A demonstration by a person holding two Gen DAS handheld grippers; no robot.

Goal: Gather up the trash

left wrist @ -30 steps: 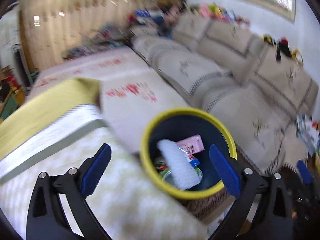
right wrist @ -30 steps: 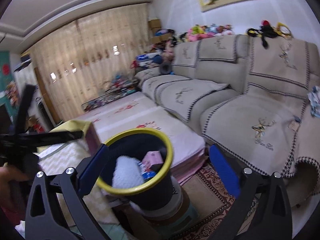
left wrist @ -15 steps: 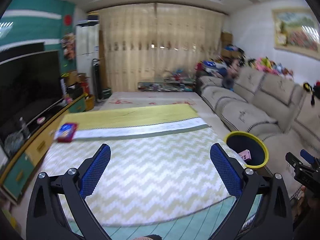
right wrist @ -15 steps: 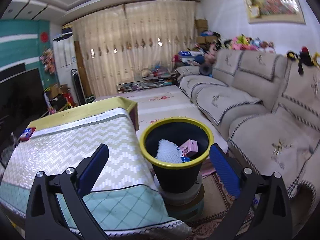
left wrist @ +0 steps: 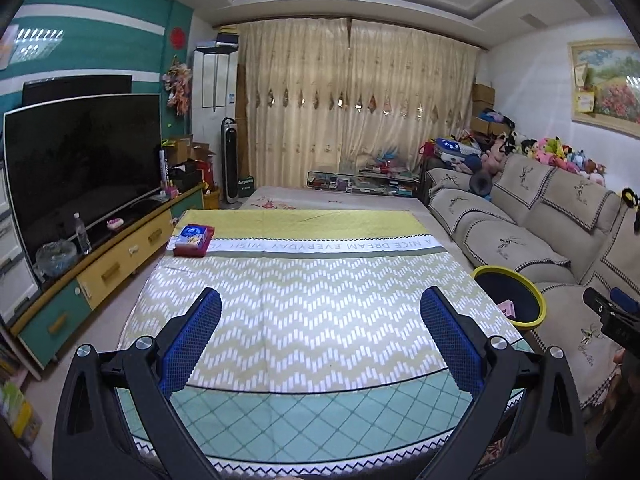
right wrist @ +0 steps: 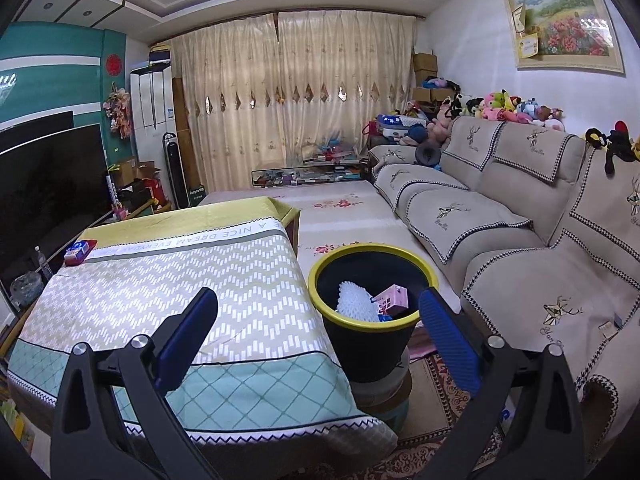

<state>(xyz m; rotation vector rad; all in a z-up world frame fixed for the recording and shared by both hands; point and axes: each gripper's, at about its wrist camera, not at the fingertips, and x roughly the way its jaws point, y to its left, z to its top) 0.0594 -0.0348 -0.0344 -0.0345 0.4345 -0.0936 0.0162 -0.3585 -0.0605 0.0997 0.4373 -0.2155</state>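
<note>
A black bin with a yellow rim (right wrist: pixel 370 322) stands on the floor between the table and the sofa; it also shows in the left wrist view (left wrist: pixel 510 296). Inside lie white foam netting (right wrist: pixel 355 302) and a pink carton (right wrist: pixel 392 298). A red and blue packet (left wrist: pixel 194 240) lies at the table's far left corner, also in the right wrist view (right wrist: pixel 80 251). My left gripper (left wrist: pixel 320 338) is open and empty above the table's near edge. My right gripper (right wrist: pixel 318 338) is open and empty, held near the bin, short of it.
The table (left wrist: pixel 320 312) carries a zigzag-patterned cloth. A beige sofa (right wrist: pixel 520 232) runs along the right. A TV (left wrist: pixel 80 160) on a low cabinet (left wrist: pixel 112 268) stands at the left. A patterned rug (right wrist: pixel 440 408) lies under the bin.
My left gripper pulled back from over the bin and swung left to face the table. My right gripper drew back and turned left, so the table and bin show in full.
</note>
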